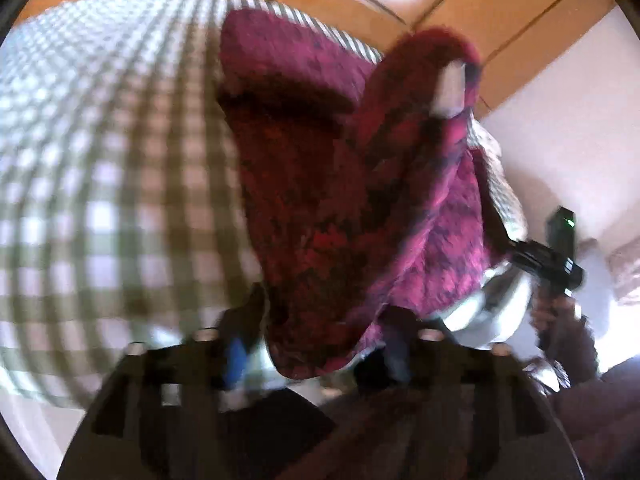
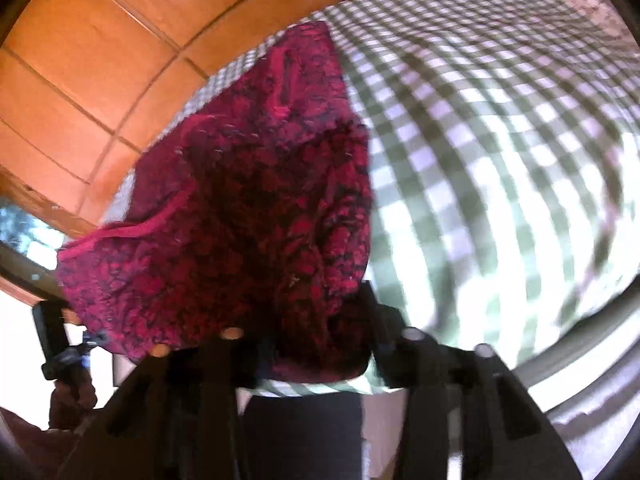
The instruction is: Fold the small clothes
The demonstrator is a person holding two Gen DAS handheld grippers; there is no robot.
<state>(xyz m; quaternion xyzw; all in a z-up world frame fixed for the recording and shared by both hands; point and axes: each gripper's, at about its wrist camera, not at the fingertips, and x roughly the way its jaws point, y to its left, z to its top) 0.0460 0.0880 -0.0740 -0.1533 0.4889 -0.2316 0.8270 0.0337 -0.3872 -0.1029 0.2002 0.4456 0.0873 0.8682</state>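
Magenta garment (image 1: 340, 200) hung mid-frame over the checked cloth (image 1: 100, 160) surface. Left gripper (image 1: 316, 344) and right gripper (image 2: 316, 344) jaws had garment edge between them; pinching or loose, cannot tell, too blurred.

The left black plastic two-finger tool (image 1: 316, 344) has round pale screw heads and a blue patch on one finger. The right black plastic two-finger tool (image 2: 316, 344) looks alike. A dark maroon sleeve (image 1: 576, 360) covers the person's arm.
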